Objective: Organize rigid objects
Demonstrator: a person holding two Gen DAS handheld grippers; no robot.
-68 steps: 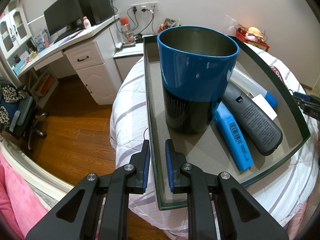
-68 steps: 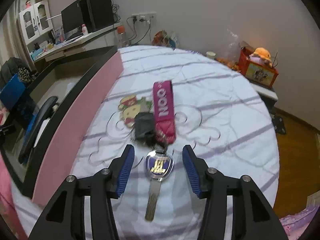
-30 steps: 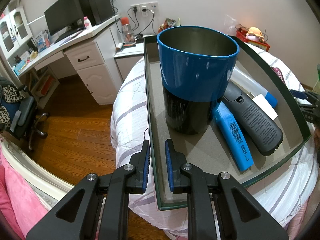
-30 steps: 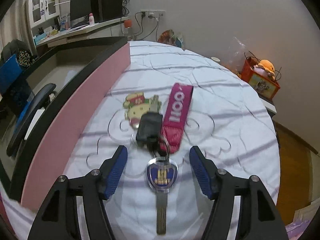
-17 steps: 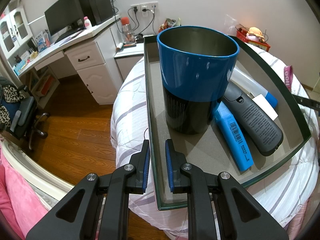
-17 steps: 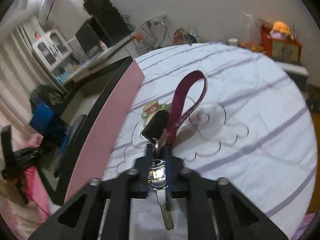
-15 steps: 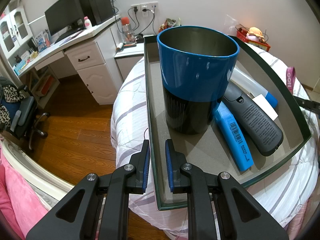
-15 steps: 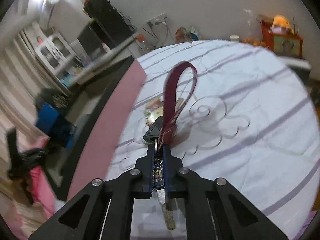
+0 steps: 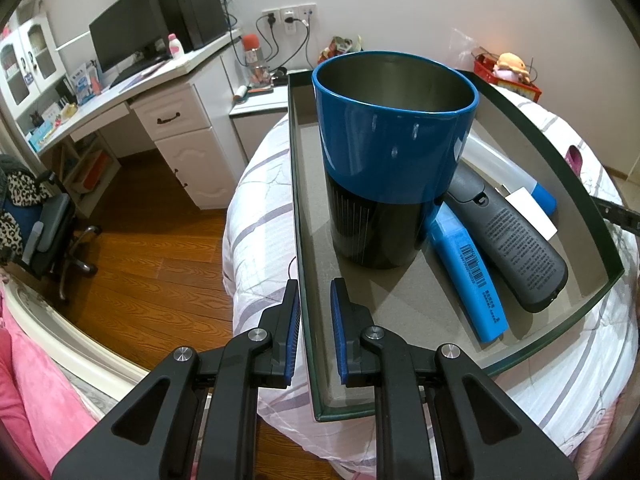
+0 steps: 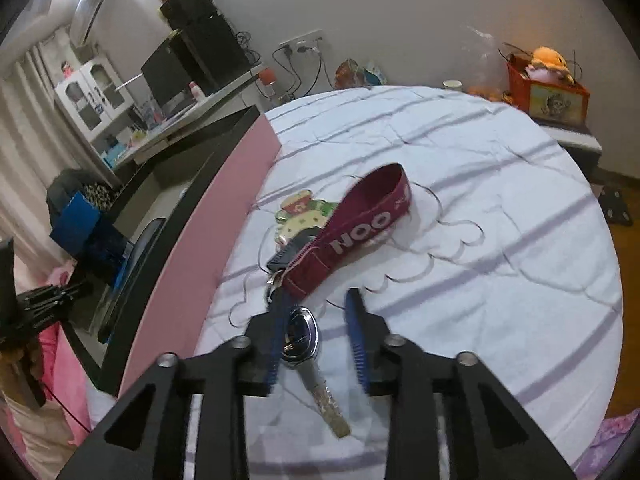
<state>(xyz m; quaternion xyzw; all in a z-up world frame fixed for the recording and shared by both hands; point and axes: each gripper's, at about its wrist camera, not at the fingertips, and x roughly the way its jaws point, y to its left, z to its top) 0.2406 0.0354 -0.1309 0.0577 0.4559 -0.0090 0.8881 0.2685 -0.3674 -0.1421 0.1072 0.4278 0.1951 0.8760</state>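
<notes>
My left gripper (image 9: 314, 324) is shut on the near left wall of a dark green tray (image 9: 304, 280). In the tray stand a blue and black cup (image 9: 390, 160), a blue marker (image 9: 468, 268) and a grey remote-like device (image 9: 512, 236). My right gripper (image 10: 316, 332) has opened; a key bunch (image 10: 304, 344) with a maroon strap (image 10: 360, 228) and a cartoon charm (image 10: 300, 216) lies between the fingers, the key head against the left finger (image 10: 276, 340). The tray's pink outer wall (image 10: 204, 248) runs left of the keys.
The tray rests on a white striped bed cover (image 10: 480, 200). A desk with a monitor (image 9: 120, 44) stands behind, an office chair (image 9: 44, 232) on the wood floor at left. A red box with a plush toy (image 10: 548, 88) sits at the far right.
My right gripper had shut on the key bunch and lifted it; now its jaws have spread and the keys have dropped back between the fingers. My left gripper has not moved.
</notes>
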